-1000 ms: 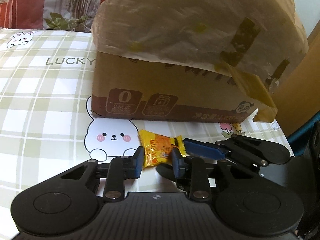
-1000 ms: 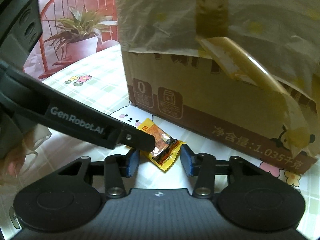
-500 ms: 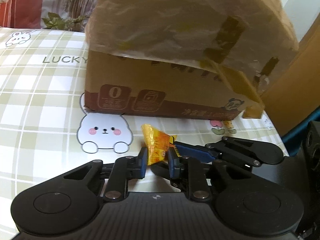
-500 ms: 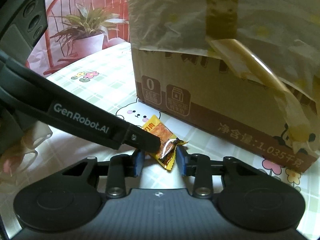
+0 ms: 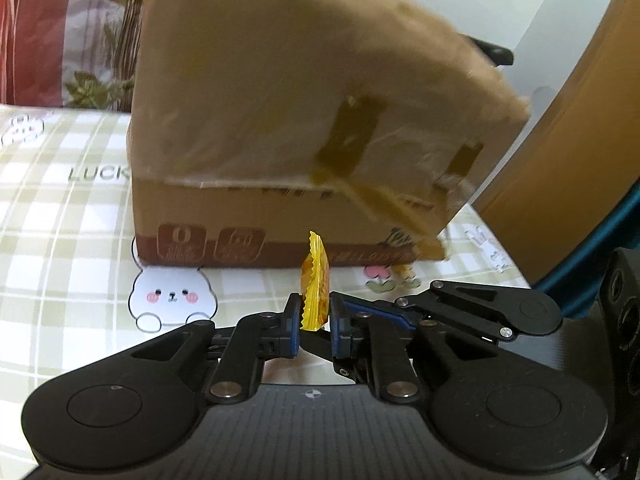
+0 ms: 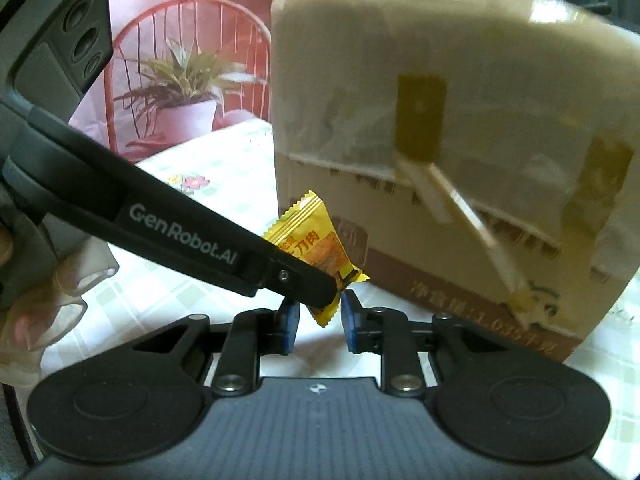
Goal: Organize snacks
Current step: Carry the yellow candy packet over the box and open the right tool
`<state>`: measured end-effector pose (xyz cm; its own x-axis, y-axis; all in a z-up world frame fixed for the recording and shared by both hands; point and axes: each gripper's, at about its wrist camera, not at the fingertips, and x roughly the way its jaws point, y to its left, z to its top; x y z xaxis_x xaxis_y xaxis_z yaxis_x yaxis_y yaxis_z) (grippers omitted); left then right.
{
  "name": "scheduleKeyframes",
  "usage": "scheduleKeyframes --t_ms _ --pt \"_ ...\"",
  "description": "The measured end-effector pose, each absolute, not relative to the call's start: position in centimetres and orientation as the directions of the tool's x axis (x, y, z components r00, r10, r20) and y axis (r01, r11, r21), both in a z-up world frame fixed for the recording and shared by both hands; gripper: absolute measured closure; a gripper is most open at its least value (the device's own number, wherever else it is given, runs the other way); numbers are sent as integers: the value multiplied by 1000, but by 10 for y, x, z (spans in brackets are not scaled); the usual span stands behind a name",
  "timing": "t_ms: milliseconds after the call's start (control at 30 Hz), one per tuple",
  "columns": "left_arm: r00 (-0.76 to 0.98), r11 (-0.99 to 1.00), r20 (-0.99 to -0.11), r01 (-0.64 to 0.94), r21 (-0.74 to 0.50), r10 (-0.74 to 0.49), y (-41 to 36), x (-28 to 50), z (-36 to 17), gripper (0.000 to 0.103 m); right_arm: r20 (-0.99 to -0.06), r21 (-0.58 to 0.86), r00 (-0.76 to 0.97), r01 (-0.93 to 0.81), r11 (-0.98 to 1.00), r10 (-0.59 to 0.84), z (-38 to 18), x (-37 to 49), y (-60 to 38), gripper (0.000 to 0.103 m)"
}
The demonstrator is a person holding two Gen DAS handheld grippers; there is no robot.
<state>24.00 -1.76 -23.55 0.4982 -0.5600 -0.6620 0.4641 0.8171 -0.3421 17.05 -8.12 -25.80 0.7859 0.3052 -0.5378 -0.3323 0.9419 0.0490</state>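
A yellow snack packet [image 5: 316,280] stands edge-on between the pads of my left gripper [image 5: 314,320], which is shut on it and holds it above the checked tablecloth [image 5: 60,260]. In the right wrist view the left gripper [image 6: 328,284] reaches in from the left with the packet [image 6: 308,236] in its tip. My right gripper [image 6: 318,314] sits just below; its jaws are closing with the packet's lower corner between them, and the pads stand apart from it. One of the right gripper's fingers [image 5: 380,310] comes in from the right beside the left gripper.
A large taped cardboard box [image 5: 304,140] stands on the table right behind the packet, also large in the right wrist view [image 6: 460,160]. A hand [image 6: 24,320] holds the left gripper. A wooden panel [image 5: 580,140] rises at the right; a chair-and-plant backdrop [image 6: 188,92] is behind.
The left gripper has shut on the packet and lifted it off the cloth, turning it upright. The right gripper's jaws have narrowed around its lower corner. Both grippers have risen.
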Motion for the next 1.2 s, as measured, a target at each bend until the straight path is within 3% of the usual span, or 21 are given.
scheduleKeyframes --t_ms 433,767,1133,1167,1200 --pt "614 809 -540 526 -264 -576 -26 231 -135 88 -388 29 871 -315 949 301 -169 157 -95 79" --pt "658 808 -481 542 -232 -580 -36 270 -78 88 -308 11 902 -314 949 303 -105 191 -109 78" --pt "669 845 -520 465 -266 -532 -32 338 -87 87 -376 39 876 -312 949 303 -105 280 -116 77" --pt "669 850 -528 457 -264 -523 -33 342 -90 85 -391 49 870 -308 950 302 -107 287 -116 77" --pt "672 856 -536 449 -255 -511 -33 346 -92 76 -407 59 864 -300 952 297 -110 293 -117 75"
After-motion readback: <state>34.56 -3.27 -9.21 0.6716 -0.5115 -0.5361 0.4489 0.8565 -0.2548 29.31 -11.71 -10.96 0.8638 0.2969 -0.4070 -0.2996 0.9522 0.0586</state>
